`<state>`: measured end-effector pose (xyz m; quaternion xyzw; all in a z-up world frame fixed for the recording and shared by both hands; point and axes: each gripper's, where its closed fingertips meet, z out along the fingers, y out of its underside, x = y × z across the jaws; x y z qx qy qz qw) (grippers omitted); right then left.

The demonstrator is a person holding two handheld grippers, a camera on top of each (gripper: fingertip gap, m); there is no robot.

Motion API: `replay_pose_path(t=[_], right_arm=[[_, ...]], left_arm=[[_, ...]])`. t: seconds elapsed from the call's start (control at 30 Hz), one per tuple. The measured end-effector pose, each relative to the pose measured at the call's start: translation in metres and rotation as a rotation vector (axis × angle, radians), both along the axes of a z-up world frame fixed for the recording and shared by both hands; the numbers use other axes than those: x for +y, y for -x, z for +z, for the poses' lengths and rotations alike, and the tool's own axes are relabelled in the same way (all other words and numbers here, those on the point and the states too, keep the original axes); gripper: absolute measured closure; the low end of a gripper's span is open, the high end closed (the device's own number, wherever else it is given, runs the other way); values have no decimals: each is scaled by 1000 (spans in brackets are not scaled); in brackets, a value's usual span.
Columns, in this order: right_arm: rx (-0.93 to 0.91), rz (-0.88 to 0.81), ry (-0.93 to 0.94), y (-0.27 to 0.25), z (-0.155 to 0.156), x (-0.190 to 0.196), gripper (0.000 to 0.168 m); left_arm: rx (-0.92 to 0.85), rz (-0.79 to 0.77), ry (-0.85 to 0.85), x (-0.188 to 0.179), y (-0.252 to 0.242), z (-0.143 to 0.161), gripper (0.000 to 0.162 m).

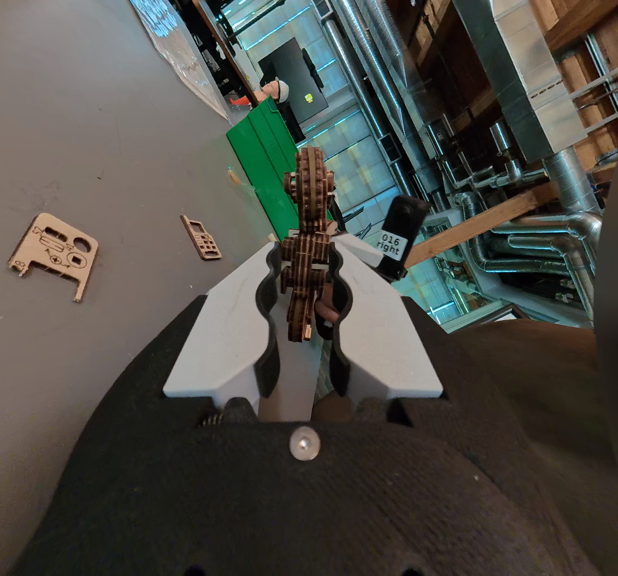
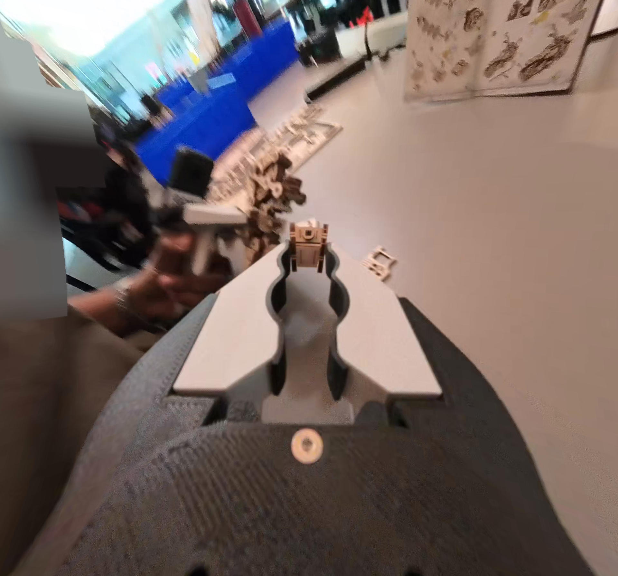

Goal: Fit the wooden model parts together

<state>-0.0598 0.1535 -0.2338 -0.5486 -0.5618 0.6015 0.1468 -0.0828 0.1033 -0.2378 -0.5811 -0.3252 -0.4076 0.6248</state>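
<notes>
Left claw (image 1: 306, 279) grips wooden model (image 1: 307, 245); right claw (image 2: 307, 254) pinches small part (image 2: 307, 248).

We looked along each tool's two fingers. The left wrist view sat rolled sideways, close above the grey worktop (image 1: 83, 125); the right wrist view faced leftward. Both shared the dark layered wooden model (image 1: 306, 252) (image 2: 272, 198).

Workshop hall: exposed silver ducts (image 1: 378, 68), timber beams (image 1: 481, 222), grey worktable (image 1: 83, 125), green bin (image 1: 264, 145).

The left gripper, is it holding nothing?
No, the left gripper is clamped on the dark layered wooden model, which sticks out past its fingertips.
</notes>
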Motion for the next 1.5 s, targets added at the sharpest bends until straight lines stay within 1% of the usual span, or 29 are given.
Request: replay_pose_path(t=[0.07,0.1,0.23,0.4,0.57,0.7,0.93,1.2,1.5], right_arm=[[0,34,175,-1,7,-9,151],[-9,56,228,-1,7,-15,151],[-29,126,354,-2,9,-27,151],[-45,165,472,-5,11,-28,151],[-48,174,490,-5,10,-30,151],[-46,183,545,-5,12,-30,151],[-22,176,597,-3,14,-27,151],[44,135,563,1,19,-27,150],[79,127,537,0,22,-27,151]], left_arm=[[9,-15,-11,0,-3,2,138],[14,-24,-15,0,-4,3,138],[46,-68,-35,1,-13,6,138],[62,-112,-60,1,-21,10,138],[56,-112,-63,1,-21,10,138],[47,-118,-68,2,-22,11,138],[-25,-89,-93,3,-20,12,138],[-65,-26,-116,3,-18,16,138],[-74,-8,-127,3,-19,19,138]])
